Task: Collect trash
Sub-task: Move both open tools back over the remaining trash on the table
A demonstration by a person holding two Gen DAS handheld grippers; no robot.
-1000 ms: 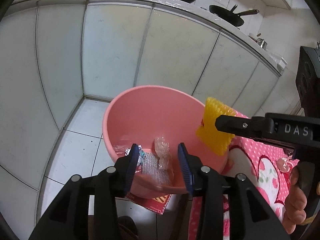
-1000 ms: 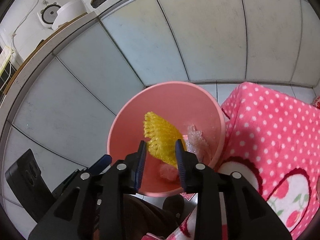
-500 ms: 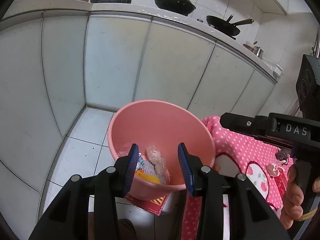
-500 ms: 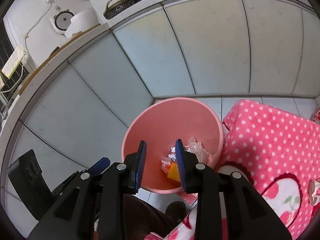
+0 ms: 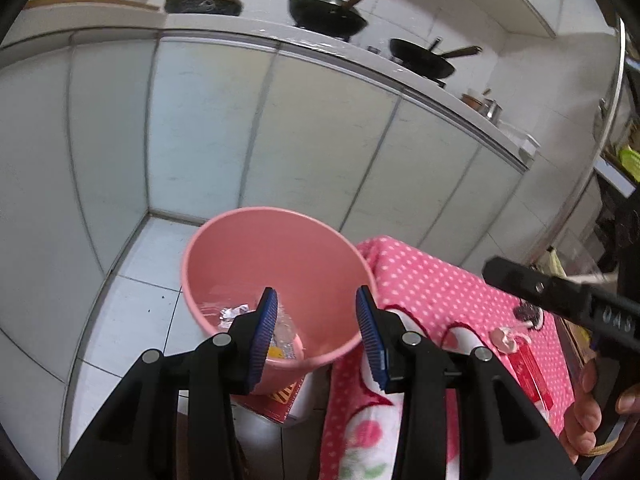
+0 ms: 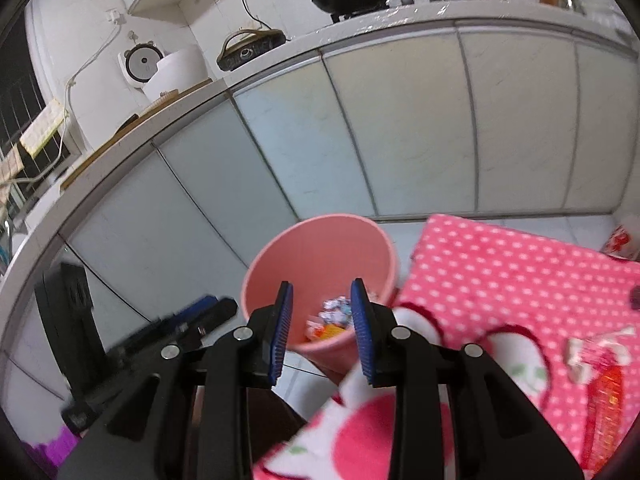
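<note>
A pink plastic bin stands on the tiled floor beside a pink polka-dot cloth. It holds crumpled wrappers and a yellow piece. My left gripper is open and empty, above the bin's near rim. My right gripper is open and empty, back from the bin; it shows at the right of the left wrist view. A red wrapper and a pale scrap lie on the cloth, with a small dark scrap.
White cabinet doors run behind the bin under a counter with black pans. A red-printed box lies under the bin. A red and white packet lies at the cloth's far right.
My right gripper let go of the yellow piece into the bin, opened and drew back to the right. Both grippers rose and pulled away from the bin.
</note>
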